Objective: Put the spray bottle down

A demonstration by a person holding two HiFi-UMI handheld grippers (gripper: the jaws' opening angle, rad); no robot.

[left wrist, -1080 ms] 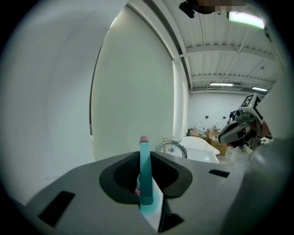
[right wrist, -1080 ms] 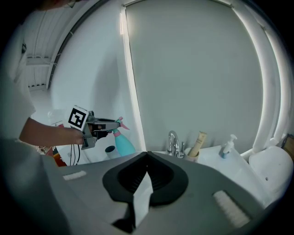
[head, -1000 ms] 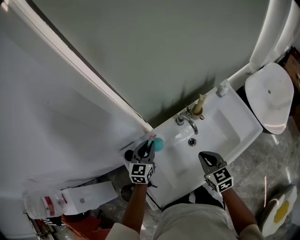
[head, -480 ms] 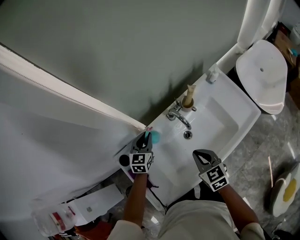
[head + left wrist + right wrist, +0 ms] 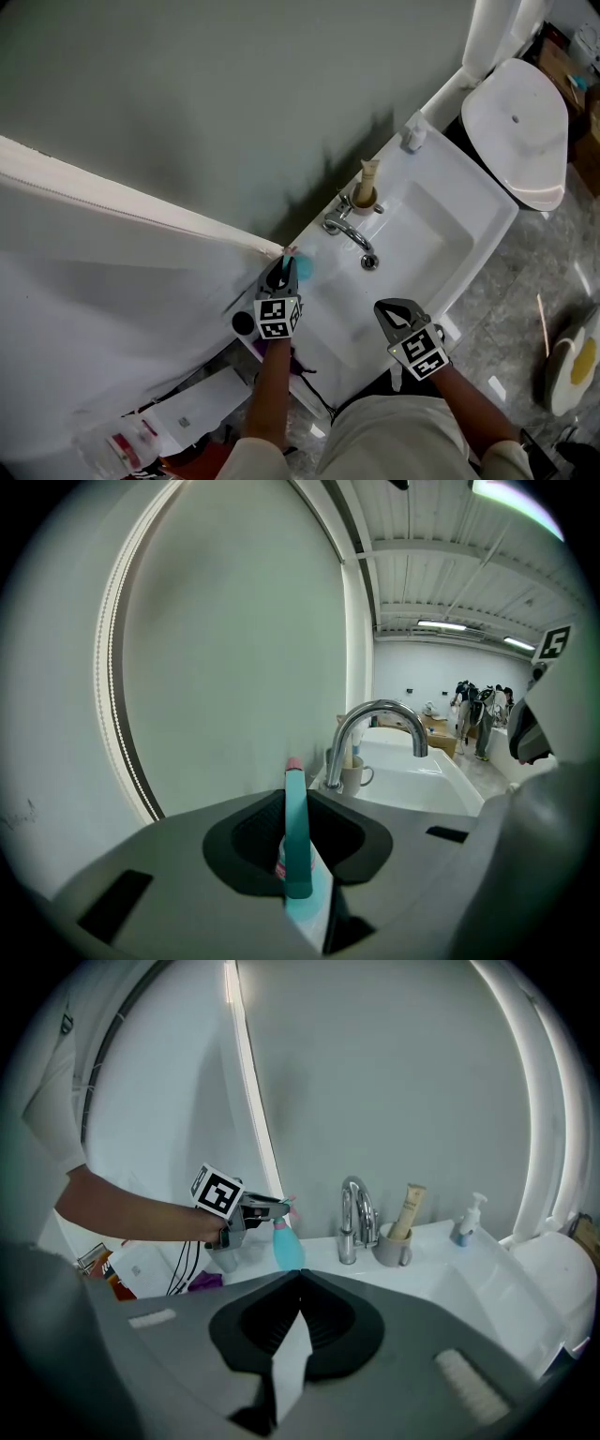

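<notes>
With my left gripper [image 5: 284, 270] clamped on the teal plastic spray bottle [image 5: 306, 268] at the white ceramic sink's [image 5: 330, 298] rim, centre-left in the head view, I'd seat its base flat and upright before loosening, my right gripper [image 5: 386, 309] closed and empty.

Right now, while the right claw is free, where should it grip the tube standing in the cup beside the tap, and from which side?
Probably the upper half of the tube, which stands clear above the cup. Come from the basin side: the wall is close behind and the tap stands just left. The right claw is shut, so open it first.
</notes>
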